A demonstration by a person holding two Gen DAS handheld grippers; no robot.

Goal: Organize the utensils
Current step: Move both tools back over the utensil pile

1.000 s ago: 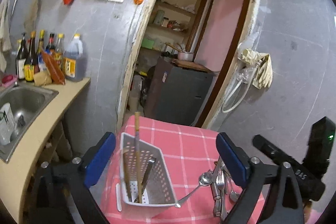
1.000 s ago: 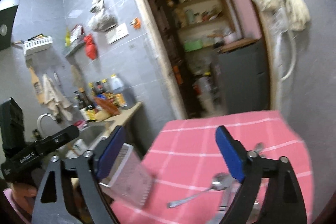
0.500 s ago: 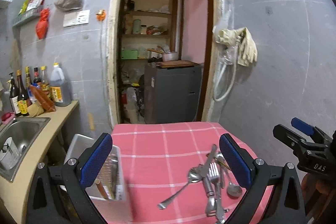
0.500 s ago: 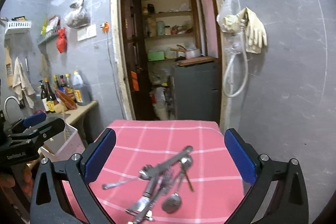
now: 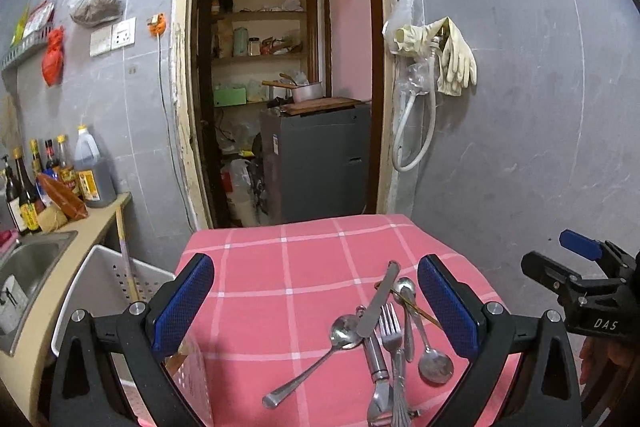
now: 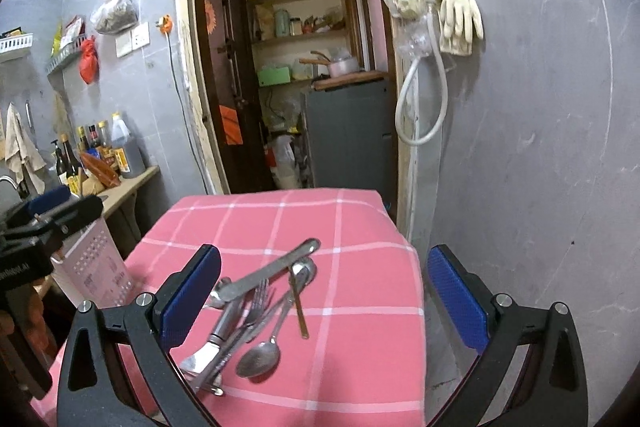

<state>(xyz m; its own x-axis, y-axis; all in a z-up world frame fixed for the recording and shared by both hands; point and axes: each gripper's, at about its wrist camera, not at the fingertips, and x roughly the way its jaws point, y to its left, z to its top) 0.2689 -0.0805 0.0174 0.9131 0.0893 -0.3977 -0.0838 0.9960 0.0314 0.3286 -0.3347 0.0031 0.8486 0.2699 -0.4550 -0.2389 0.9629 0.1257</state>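
A pile of metal utensils lies on the pink checked tablecloth: a knife, a fork, spoons and a thin chopstick. The pile also shows in the right wrist view. A white perforated utensil basket stands at the table's left edge with a chopstick upright in it; it also shows in the right wrist view. My left gripper is open and empty, just left of the pile. My right gripper is open and empty above the pile.
A counter with a steel sink and sauce bottles runs along the left. A grey wall stands right of the table, with rubber gloves and a hose. An open doorway lies behind the table.
Both grippers have swung right, from the basket toward the utensil pile. The basket has slid to the left edge of both views. Both stay open and empty.
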